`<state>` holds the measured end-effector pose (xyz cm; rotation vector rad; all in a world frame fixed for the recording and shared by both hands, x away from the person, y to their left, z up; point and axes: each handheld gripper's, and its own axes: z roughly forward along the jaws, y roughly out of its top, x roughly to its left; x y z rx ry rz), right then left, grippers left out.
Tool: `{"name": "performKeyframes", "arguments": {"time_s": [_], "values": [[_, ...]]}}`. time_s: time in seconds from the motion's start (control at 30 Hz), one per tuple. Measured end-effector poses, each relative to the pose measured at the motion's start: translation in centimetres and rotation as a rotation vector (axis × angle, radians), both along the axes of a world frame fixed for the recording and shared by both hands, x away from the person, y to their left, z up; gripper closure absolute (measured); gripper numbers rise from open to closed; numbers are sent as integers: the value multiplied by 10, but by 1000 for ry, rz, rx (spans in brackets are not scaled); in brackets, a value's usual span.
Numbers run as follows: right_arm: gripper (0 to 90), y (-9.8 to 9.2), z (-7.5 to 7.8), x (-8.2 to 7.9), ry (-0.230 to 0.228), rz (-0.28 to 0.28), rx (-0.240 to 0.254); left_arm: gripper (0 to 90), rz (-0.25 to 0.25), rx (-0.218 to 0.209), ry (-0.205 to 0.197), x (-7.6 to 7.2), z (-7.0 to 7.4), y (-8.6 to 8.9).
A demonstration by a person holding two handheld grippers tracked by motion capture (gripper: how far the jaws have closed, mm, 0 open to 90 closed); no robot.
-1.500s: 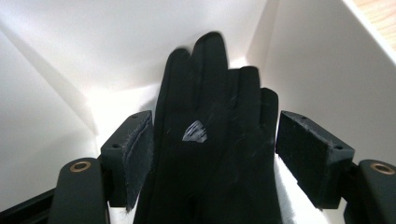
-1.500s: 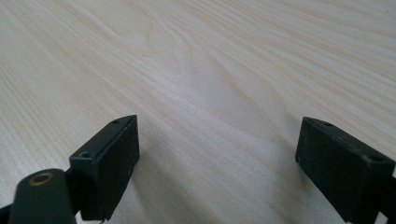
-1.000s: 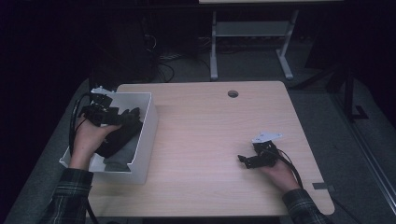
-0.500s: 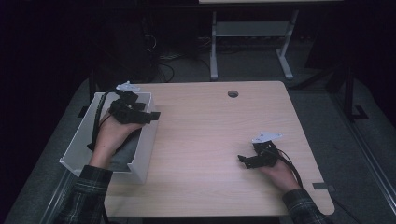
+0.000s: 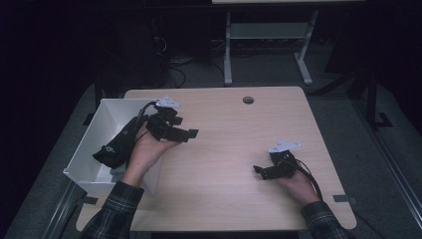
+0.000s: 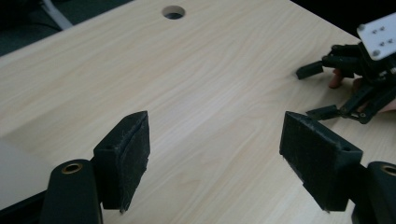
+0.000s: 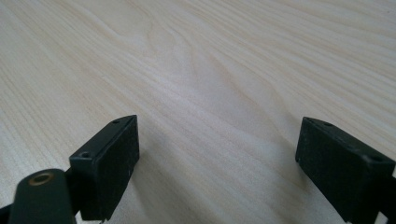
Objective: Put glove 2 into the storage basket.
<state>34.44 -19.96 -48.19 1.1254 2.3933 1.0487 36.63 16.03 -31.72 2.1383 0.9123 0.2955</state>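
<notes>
The left tongs (image 5: 186,133) hung over the near-left part of the wooden counter (image 5: 234,149), just past the rim of the white bin (image 5: 94,144), and their jaws stood wide with nothing between them; they had just been opening a touch further. In the left gripper view, bare wood showed between the two black pads (image 6: 126,163), and the cable hole (image 6: 173,11) in the counter sat far ahead. The left hand (image 5: 149,152) gripped the tool from below, its plaid sleeve (image 5: 112,214) crossing the bin's near corner. A black pouch (image 5: 117,144), strap and all, lay inside the bin against its right wall, just beside that wrist. Over on the other side, the right tongs (image 5: 263,172) rested low at the counter's near-right, well apart from the left pair, jaws wide too, empty, pointing left across the wood. The right gripper view showed plain grain between its pads (image 7: 109,163). From the left gripper view, those right tongs (image 6: 322,91) appeared far off with their grey plate (image 6: 378,35) on top.
</notes>
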Motion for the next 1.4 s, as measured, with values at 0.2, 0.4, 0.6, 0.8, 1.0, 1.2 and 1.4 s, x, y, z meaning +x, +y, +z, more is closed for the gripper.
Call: {"name": "performKeyframes", "arguments": {"time_s": [0.2, 0.4, 0.6, 0.8, 1.0, 1.2, 1.4], "values": [[134, 0, 0, 0, 0, 0, 0, 226, -31, 7, 16, -4, -18, -17], [134, 0, 0, 0, 0, 0, 0, 217, -58, 1, 16, -9, -34, -28], [135, 0, 0, 0, 0, 1, 0, 200, -84, 9, 8, -13, -56, -39], [134, 0, 0, 0, 0, 1, 0, 191, -102, 29, 15, -16, -77, -44], [134, 0, 0, 0, 0, 1, -1, 188, -101, 67, 16, -18, -96, -48], [135, 0, 0, 0, 0, 1, -1, 176, -106, 74, -4, -21, -114, -50], [135, 0, 0, 0, 0, 1, -1, 167, -116, 100, -23, -23, -128, -51]]}}
